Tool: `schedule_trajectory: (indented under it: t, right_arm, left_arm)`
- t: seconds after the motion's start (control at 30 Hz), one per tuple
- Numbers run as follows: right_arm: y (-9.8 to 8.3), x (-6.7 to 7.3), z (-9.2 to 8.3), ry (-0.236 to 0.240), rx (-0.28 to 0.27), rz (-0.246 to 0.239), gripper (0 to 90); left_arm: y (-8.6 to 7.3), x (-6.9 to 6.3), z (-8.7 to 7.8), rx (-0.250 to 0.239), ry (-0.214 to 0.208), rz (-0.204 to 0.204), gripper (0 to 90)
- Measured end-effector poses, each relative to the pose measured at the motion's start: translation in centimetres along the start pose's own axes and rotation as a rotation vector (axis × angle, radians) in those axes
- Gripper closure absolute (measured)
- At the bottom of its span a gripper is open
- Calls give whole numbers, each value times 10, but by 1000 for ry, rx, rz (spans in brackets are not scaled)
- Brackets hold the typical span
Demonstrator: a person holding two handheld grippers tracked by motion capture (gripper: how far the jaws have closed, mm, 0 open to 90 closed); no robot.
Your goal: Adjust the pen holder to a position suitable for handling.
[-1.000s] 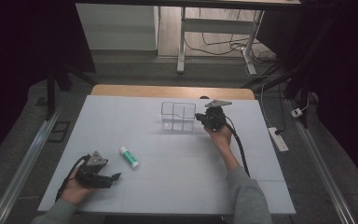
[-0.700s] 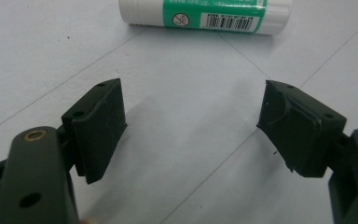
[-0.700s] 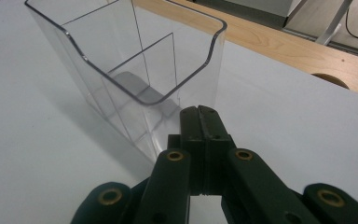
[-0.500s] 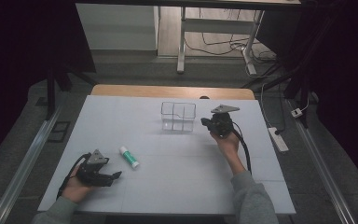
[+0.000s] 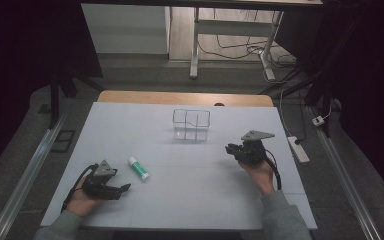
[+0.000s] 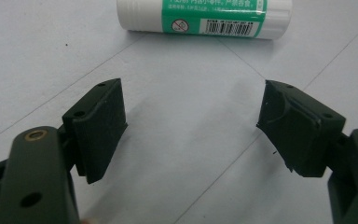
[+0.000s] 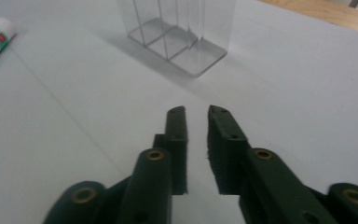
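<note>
Left gripper view: a white-and-green tube (image 6: 204,17) is seen lying on its side on the pale surface (image 6: 182,154), at 12 o'clock from the left gripper (image 6: 191,121), whose fingers (image 6: 100,126) are spread wide with nothing between them. The tube is judged light, stiff and smooth, so it may roll or slip; a hold across the middle of its round body, fingers square to its length, is judged safest. In the high view the tube (image 5: 138,168) lies just beside the left gripper (image 5: 122,189), at about 1 o'clock from it, and well apart from the clear divided box (image 5: 191,125) standing near the far edge. The right gripper (image 5: 228,148) is held at 4 o'clock from that box; its fingers (image 7: 176,135) are nearly closed, a narrow gap remaining, empty. The tube's print is too small to be read and its ends are cut off in the left gripper view. The box's thin clear walls are hard to trace and are judged fragile.
</note>
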State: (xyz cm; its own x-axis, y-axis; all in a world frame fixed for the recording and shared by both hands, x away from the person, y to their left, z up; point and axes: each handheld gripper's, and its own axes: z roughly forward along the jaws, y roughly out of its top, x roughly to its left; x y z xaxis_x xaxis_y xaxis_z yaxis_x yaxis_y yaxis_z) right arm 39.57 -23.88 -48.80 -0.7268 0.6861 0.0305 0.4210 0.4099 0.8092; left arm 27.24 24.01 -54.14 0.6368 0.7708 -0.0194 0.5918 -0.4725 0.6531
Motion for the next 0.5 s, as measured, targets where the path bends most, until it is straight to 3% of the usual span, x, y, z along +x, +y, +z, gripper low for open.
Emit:
schedule_trajectory:
  t: [0.23, 0.5]
  right_arm:
    - [-22, 12, -25, -3, -24, 16, 528]
    - [-48, 19, -47, -2, -11, -5, 440]
  left_arm:
    - [0, 0, 0, 1, 1, -1, 225]
    - [0, 1, 1, 4, 4, -5, 225]
